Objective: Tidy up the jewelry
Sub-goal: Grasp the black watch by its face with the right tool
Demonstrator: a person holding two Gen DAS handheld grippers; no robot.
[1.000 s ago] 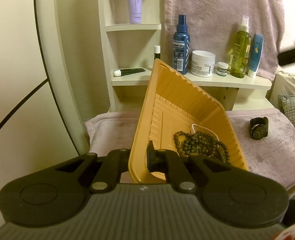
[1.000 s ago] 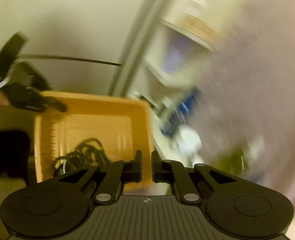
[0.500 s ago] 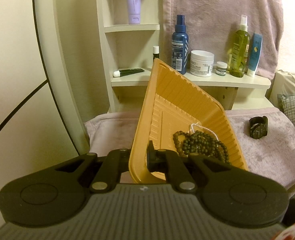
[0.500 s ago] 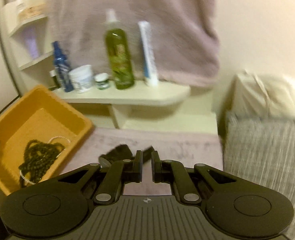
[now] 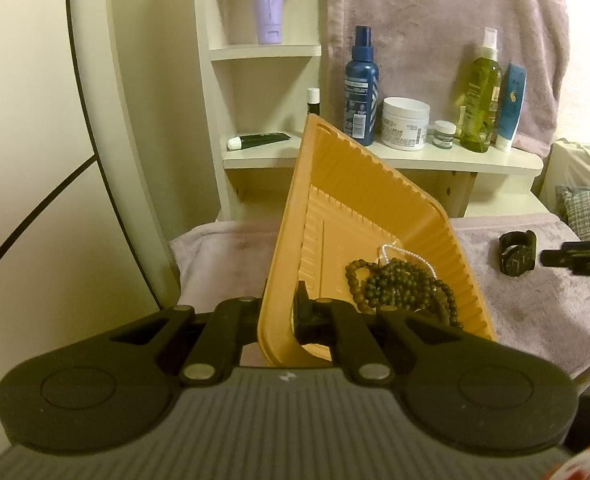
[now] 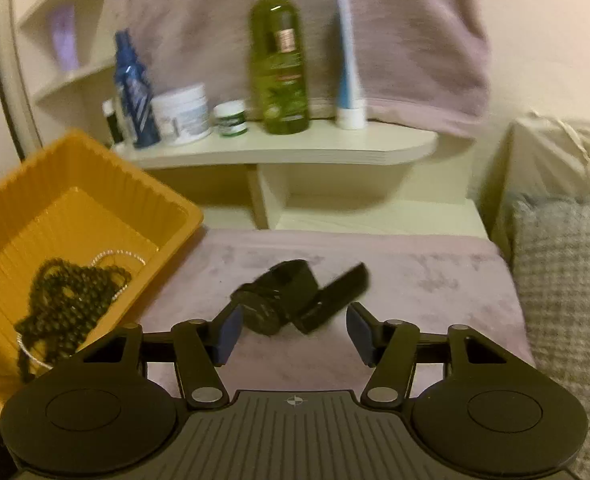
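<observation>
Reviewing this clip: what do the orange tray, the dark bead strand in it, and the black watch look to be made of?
Orange tray: thin moulded plastic, matte, judging by its ribbed walls and rolled rim.
Dark bead strand: round dull beads, perhaps wood or stone; unclear.
Black watch: matte black strap, probably rubber or silicone; it is blurred, so the case material is uncertain.

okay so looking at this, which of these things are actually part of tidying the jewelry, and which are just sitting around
Part of the job:
orange tray, held by the left gripper
dark beads and pearl strand in the tray
black watch on the towel
right gripper, jaws just opened, short of the watch

Lying about:
blue spray
white jar
small jar
green bottle
blue tube
pillow
</observation>
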